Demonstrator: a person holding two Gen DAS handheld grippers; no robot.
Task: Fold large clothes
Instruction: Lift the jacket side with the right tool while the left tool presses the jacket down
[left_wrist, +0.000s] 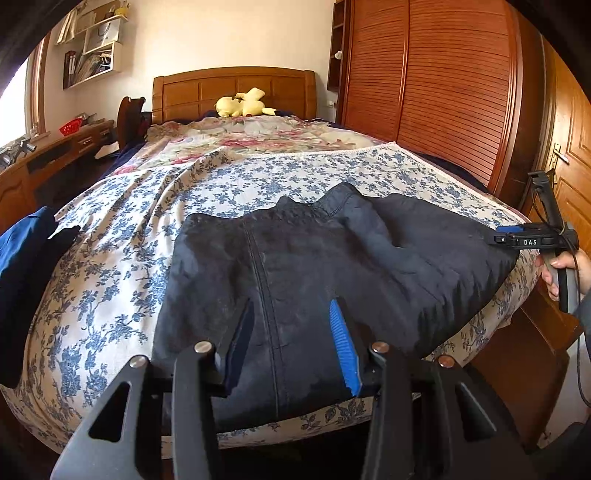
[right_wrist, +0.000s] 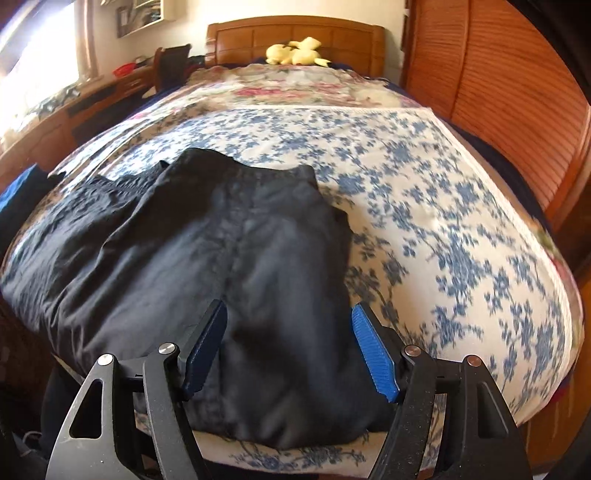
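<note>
The left gripper has matte black arms with triangular cut-outs and round silver screws at the joints; one finger pad is ribbed bright blue, the other looks dark navy (it sits in shadow). The right gripper is built the same, with blue ribbed pads. In the left wrist view, at three o'clock, its black body carries white letters "DAS", a thin black cable, and a bare-skinned hand with a grey sleeve edge.
</note>
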